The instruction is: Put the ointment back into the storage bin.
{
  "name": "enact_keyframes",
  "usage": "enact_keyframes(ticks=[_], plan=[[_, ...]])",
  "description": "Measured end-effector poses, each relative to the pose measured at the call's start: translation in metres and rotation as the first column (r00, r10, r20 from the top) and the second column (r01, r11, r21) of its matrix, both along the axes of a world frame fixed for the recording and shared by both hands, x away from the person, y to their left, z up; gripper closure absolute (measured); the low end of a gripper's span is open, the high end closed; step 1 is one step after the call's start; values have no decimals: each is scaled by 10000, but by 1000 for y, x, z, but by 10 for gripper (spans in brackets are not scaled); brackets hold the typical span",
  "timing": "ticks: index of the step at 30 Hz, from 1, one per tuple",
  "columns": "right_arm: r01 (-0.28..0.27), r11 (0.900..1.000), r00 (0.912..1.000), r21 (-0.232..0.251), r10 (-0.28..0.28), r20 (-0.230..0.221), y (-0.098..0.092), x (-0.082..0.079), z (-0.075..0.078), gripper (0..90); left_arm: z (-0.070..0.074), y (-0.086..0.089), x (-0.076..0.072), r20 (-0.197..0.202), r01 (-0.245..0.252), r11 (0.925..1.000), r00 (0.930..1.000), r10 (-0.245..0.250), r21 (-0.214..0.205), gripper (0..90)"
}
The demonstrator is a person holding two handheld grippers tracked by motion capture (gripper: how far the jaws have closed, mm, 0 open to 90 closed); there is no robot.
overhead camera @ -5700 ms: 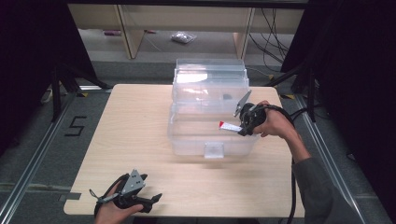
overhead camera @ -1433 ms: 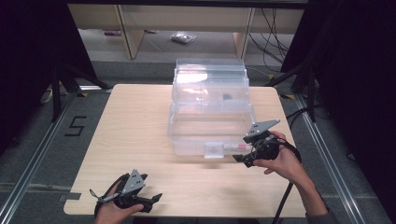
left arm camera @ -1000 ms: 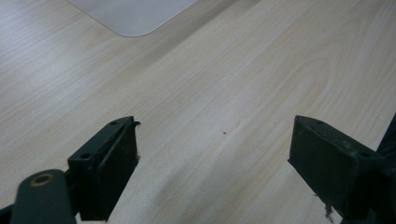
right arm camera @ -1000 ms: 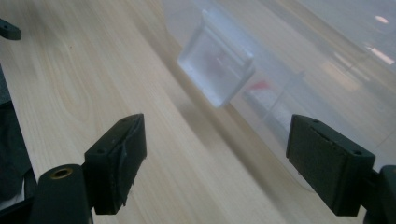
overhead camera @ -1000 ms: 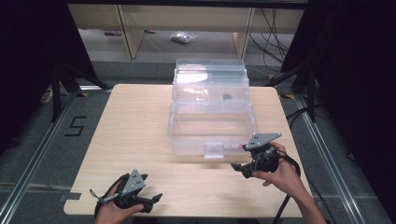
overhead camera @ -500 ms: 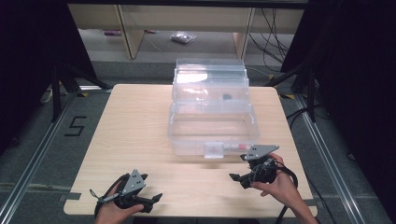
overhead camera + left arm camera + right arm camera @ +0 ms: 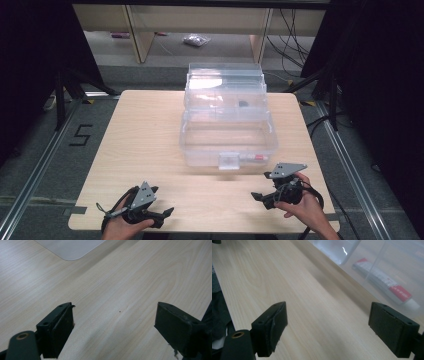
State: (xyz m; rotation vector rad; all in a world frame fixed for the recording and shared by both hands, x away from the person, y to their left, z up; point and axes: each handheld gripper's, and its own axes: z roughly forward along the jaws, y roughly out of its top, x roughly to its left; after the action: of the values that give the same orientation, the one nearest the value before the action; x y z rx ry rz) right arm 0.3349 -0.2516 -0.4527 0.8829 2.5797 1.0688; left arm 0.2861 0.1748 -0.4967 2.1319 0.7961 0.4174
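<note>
A clear plastic box (image 7: pixel 227 142) stands mid-table with its lid raised. Inside, against the front wall, lies a red and white tube (image 7: pixel 252 157), also visible through the wall in the right gripper view (image 7: pixel 387 280). My right gripper (image 7: pixel 260 186) hovers low over the table in front of the box's right corner. Its jaws have just been opening and now stand wide, with nothing between them (image 7: pixel 328 322). My left gripper (image 7: pixel 162 201) rests near the front left edge, open over bare wood (image 7: pixel 115 322).
The wooden table (image 7: pixel 145 135) has free room left of the box and along its front. The box's latch (image 7: pixel 229 161) faces me. Shelving and cables stand beyond the far edge. A pale rounded corner (image 7: pixel 72 247) shows ahead of the left gripper.
The right gripper, which held the tube over the box in the earliest frame, has drawn back toward the front edge and sunk lower. The tube now lies in the box. The left gripper has not moved.
</note>
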Motion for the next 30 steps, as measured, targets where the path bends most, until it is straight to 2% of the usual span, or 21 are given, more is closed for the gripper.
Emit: enact_keyframes(ticks=[2, 3, 5, 6, 13, 14, 15, 16, 20, 21, 24, 26, 27, 28, 30], plan=[[-21, 10000, 10000, 14, 21, 68, -2, -2, -2, 164, 0, 0, 0, 31, -15, 10000, 10000, 15, 56, 151], [54, 10000, 9999, 24, -54, -103, -3, -3, -3, 163, -1, 0, 0, -7, -42, 10000, 10000, 42, -87, 151], [3, 10000, 10000, 21, -3, 78, -5, -4, -5, 163, 0, 0, 0, -7, 6, 10000, 10000, -6, 12, 151], [169, 9999, 9999, -27, -169, 8, -5, -7, -7, 163, 0, 0, 0, 20, -4, 10000, 10000, 4, -21, 151], [68, 9997, 9998, -240, -73, -198, -5, -13, -16, 163, 0, 0, 0, -3, -12, 10000, 10000, 12, 87, 151], [68, 9997, 9998, -240, -73, -198, -5, -13, -16, 163, 0, 0, 0, -3, -12, 10000, 10000, 12, 87, 151], [294, 9995, 9991, -60, -296, -288, -3, -16, -18, 163, 0, 0, 0, 13, -29, 10000, 10000, 29, 37, 151], [147, 9995, 9996, -269, -154, -250, -5, -16, -19, 163, 0, 0, 0, 5, -31, 10000, 10000, 31, 37, 151], [217, 9990, 9996, -390, -224, -173, -6, -19, -24, 164, 0, 0, 0, 15, -21, 10000, 10000, 21, 74, 151], [239, 9989, 9988, -396, -255, -406, -7, -22, -26, 163, 0, 0, 0, 12, -9, 10000, 10000, 9, 46, 151], [249, 9986, 9990, -465, -266, -351, -8, -23, -29, 163, 0, 0, 0, 28, -19, 10000, 10000, 18, 49, 151], [275, 9976, 9981, -628, -309, -539, -10, -26, -29, 164, 0, 0, 0, 8, -10, 10000, 10000, 10, 55, 151], [353, 9978, 9975, -555, -386, -593, -10, -27, -31, 163, 0, 0, 0, 16, 3, 10000, 10000, -3, 64, 151], [117, 9981, 9987, -607, -147, -492, -11, -28, -33, 163, 0, 0, 0, 11, 1, 10000, 10000, -1, 66, 151], [171, 9973, 9981, -713, -213, -584, -12, -30, -34, 164, 0, 0, 0, 9, -9, 10000, 10000, 9, 57, 151]])
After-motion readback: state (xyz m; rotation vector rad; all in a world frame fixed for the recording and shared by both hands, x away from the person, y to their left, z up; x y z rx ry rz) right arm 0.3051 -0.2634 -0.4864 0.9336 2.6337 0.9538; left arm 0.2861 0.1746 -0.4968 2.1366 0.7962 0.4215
